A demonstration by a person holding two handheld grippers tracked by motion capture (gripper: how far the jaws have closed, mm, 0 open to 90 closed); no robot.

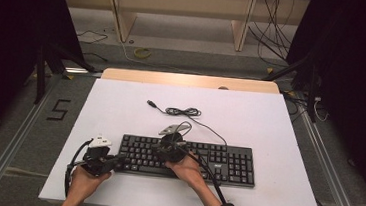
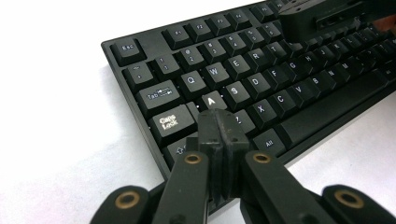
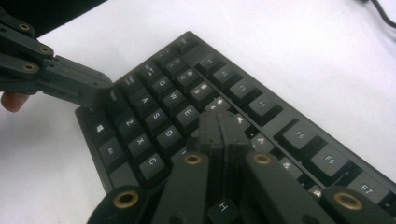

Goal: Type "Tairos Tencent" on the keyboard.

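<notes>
Keyboard: one black keyboard (image 1: 186, 159) lies flat on the white table (image 1: 120, 107), close to the near edge and roughly parallel to it, a little left of the middle.
Cable: one thin black cable (image 1: 185, 112) runs from the keyboard's far edge toward the table's middle, coiled in a small bundle, with its plug lying loose on the tabletop.
Grippers: two, one in each of the person's hands.
Left gripper: the left gripper (image 2: 219, 122) has its jaws pressed tight together with nothing between them; the tip sits over the keyboard's left end, just at the A key, between Caps Lock and Z. From above, the left hand (image 1: 82, 182) holds it at the keyboard's left edge.
Right gripper: the right gripper (image 3: 220, 128) is also clenched, jaws closed on nothing; its tip is over the upper letter rows near the E key, left of the keyboard's middle. The right hand (image 1: 187, 171) rests over the keyboard's near edge.
Contact: whether either tip touches a key cannot be told.
</notes>
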